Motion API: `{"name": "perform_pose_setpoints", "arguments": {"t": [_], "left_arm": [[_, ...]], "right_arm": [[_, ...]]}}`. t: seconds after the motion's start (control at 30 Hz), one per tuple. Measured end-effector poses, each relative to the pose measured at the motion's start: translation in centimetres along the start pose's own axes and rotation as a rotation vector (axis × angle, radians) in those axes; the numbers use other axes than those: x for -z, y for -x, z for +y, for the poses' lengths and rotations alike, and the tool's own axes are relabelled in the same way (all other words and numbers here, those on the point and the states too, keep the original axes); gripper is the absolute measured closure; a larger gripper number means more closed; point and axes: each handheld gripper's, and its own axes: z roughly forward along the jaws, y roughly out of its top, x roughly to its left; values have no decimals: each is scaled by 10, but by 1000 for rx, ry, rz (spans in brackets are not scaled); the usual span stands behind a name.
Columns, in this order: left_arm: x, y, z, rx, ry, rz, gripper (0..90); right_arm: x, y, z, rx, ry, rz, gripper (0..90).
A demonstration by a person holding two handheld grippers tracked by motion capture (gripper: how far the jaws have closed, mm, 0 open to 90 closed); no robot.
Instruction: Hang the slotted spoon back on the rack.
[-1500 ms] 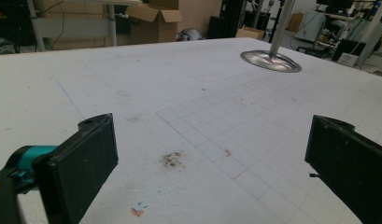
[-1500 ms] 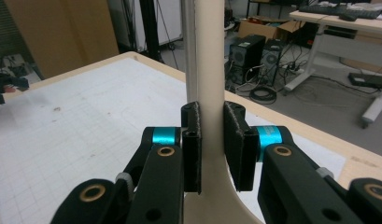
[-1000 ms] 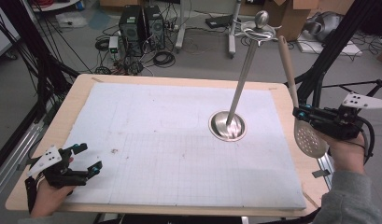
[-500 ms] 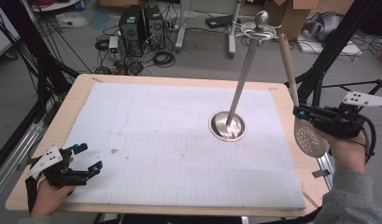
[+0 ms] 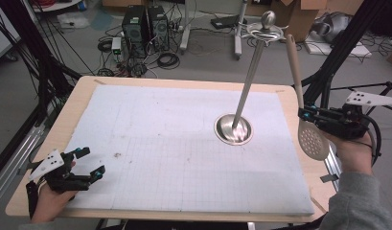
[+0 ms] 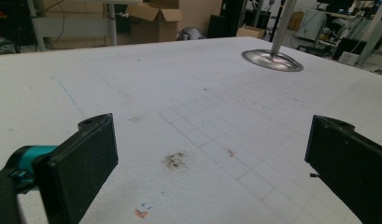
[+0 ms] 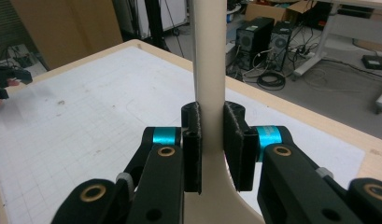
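At the right edge of the high view, the right gripper (image 5: 305, 115) clamps a slotted spoon (image 5: 312, 140) by its neck, handle up. The left gripper (image 5: 90, 162), lower left, gapes wide, empty.

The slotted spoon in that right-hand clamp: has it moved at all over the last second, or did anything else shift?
Nothing visibly changed. The right gripper holds the slotted spoon by its handle beside the table's right edge, handle up, as before. The left gripper rests open at the near left corner, and the metal stand has not moved.
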Motion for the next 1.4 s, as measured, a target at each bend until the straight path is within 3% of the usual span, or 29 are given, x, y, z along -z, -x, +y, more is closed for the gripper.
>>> {"name": "perform_pose_setpoints", "arguments": {"t": [0.87, 1.2, 1.4], "left_arm": [[2, -1, -1, 2, 0, 5, 28], [4, 1, -1, -7, 7, 8, 27], [4, 3, -1, -13, 1, 5, 27]], "right_arm": [[-23, -1, 0, -7, -20, -10, 783], [-39, -5, 0, -21, -45, -18, 783], [-49, -8, 3, -3, -56, -22, 782]]}}
